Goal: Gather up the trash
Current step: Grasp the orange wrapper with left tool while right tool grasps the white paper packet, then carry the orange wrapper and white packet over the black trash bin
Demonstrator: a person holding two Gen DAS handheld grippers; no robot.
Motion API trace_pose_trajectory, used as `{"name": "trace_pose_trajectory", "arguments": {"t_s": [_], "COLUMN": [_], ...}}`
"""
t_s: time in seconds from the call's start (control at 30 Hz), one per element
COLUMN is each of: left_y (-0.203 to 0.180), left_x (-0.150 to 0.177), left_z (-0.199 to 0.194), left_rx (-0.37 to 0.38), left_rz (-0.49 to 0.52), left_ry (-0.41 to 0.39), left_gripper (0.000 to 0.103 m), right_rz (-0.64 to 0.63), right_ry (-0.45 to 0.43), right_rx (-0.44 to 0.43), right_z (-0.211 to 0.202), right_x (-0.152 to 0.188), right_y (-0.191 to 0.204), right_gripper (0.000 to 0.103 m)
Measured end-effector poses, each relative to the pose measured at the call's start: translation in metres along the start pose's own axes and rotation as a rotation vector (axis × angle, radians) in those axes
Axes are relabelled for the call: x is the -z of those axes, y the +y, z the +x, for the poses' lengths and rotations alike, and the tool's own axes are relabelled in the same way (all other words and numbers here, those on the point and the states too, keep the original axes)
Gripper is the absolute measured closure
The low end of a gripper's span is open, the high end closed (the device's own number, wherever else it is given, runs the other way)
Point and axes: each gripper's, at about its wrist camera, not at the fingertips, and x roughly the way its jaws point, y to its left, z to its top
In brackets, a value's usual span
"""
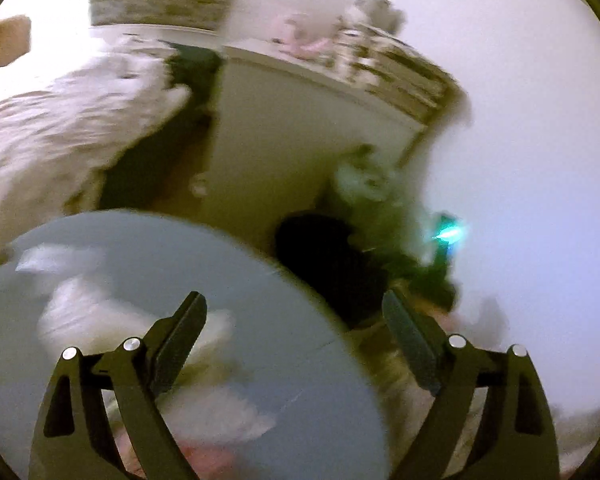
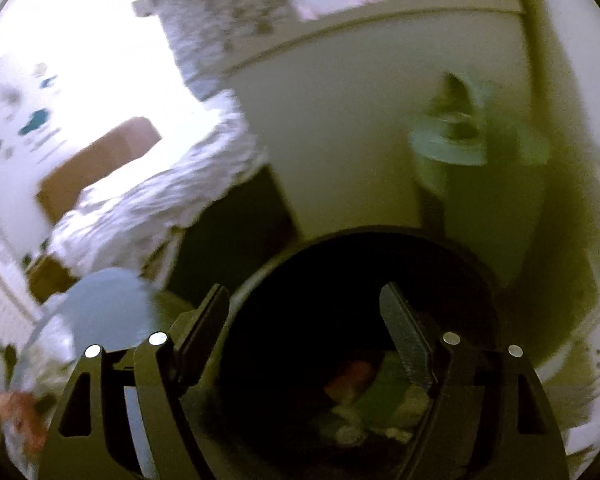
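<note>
- Left tool [image 1: 294, 312] stands wide open with nothing between its pads, over the curved edge of a pale blue round counter [image 1: 260, 280]; right tool [image 2: 304, 304] is likewise spread and empty, just above the mouth of a dark round bin [image 2: 440, 248].
- White wall [image 1: 520, 140] fills the room to the right of the left tool, blurred.
- Ahead and to the left of both tools lies a bed [image 1: 52, 132] under a rumpled white patterned cover.
- Straight ahead of the left tool stands a cream cabinet [image 1: 292, 128], with soft pink and white things heaped on top, too blurred to name.
- Under the left tool's left finger, white crumpled trash [image 1: 84, 312] lies on the counter.
- Inside the bin, below and between the right tool's fingers, sit a reddish piece and pale crumpled scraps [image 2: 352, 376].
- Beyond the bin, ahead and right of the right tool, a pale green container [image 2: 480, 184] stands against the cabinet.
- Small green light [image 1: 450, 234] glows right of the left tool, near the wall.
</note>
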Motion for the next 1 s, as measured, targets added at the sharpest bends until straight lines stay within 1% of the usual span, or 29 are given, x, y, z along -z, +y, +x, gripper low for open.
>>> {"name": "trace_pose_trajectory", "arguments": {"t_s": [0.03,0.1,0.17,0.23,0.27,0.33,0.37,0.47,0.5,0.57,0.6,0.63,0.7,0.73,0.77,0.8,0.83,0.9,0.97,1.0], "left_y": [0.013,0.044,0.065,0.087,0.094,0.102,0.104,0.111,0.113,0.117,0.12,0.121,0.123,0.122,0.122,0.121,0.121,0.125,0.132,0.134], "left_x": [0.008,0.031,0.049,0.07,0.078,0.09,0.095,0.107,0.11,0.114,0.116,0.12,0.122,0.123,0.123,0.122,0.122,0.122,0.122,0.122], "left_z": [-0.011,-0.035,-0.048,-0.055,-0.056,-0.058,-0.055,-0.049,-0.047,-0.04,-0.035,-0.033,-0.029,-0.029,-0.03,-0.031,-0.032,-0.034,-0.035,-0.036], "left_rx": [-0.02,-0.02,-0.034,-0.063,-0.06,-0.039,-0.025,-0.008,-0.004,0.003,0.007,0.006,-0.002,0.0,-0.003,-0.012,-0.018,-0.015,-0.023,-0.03], "left_rz": [-0.005,-0.023,-0.032,-0.043,-0.053,-0.056,-0.045,-0.029,-0.03,-0.032,-0.034,-0.035,-0.03,-0.024,-0.015,-0.004,-0.002,-0.022,-0.051,-0.06], "left_ry": [0.003,0.021,0.039,0.08,0.094,0.109,0.12,0.134,0.136,0.145,0.154,0.157,0.148,0.143,0.136,0.128,0.121,0.108,0.098,0.095], "left_gripper": [0.014,0.014,0.014,0.015,0.015,0.015,0.015,0.015,0.016,0.028,0.037,0.041,0.043,0.045,0.046,0.049,0.053,0.056,0.059,0.061], "right_rz": [-0.014,-0.067,-0.101,-0.121,-0.144,-0.195,-0.22,-0.351,-0.389,-0.478,-0.51,-0.543,-0.623,-0.647,-0.678,-0.708,-0.722,-0.735,-0.714,-0.705], "right_ry": [0.004,0.03,0.064,0.114,0.141,0.177,0.194,0.278,0.3,0.347,0.368,0.392,0.444,0.459,0.48,0.506,0.525,0.571,0.59,0.587], "right_rx": [-0.042,-0.138,-0.211,-0.301,-0.349,-0.417,-0.438,-0.507,-0.513,-0.522,-0.526,-0.527,-0.517,-0.513,-0.506,-0.487,-0.466,-0.42,-0.408,-0.409], "right_z": [-0.002,-0.005,-0.005,-0.004,-0.003,-0.002,-0.002,0.005,0.007,0.017,0.02,0.024,0.036,0.038,0.042,0.047,0.052,0.064,0.071,0.072], "right_x": [0.003,0.008,0.01,0.012,0.012,0.011,0.009,0.009,0.01,0.016,0.02,0.022,0.032,0.038,0.044,0.049,0.053,0.061,0.065,0.066], "right_y": [0.01,0.036,0.059,0.088,0.108,0.14,0.153,0.213,0.228,0.259,0.27,0.281,0.305,0.311,0.319,0.325,0.326,0.329,0.33,0.33], "right_gripper": [0.026,0.026,0.026,0.026,0.026,0.026,0.026,0.026,0.026,0.026,0.026,0.026,0.026,0.026,0.033,0.04,0.044,0.056,0.06,0.065]}}
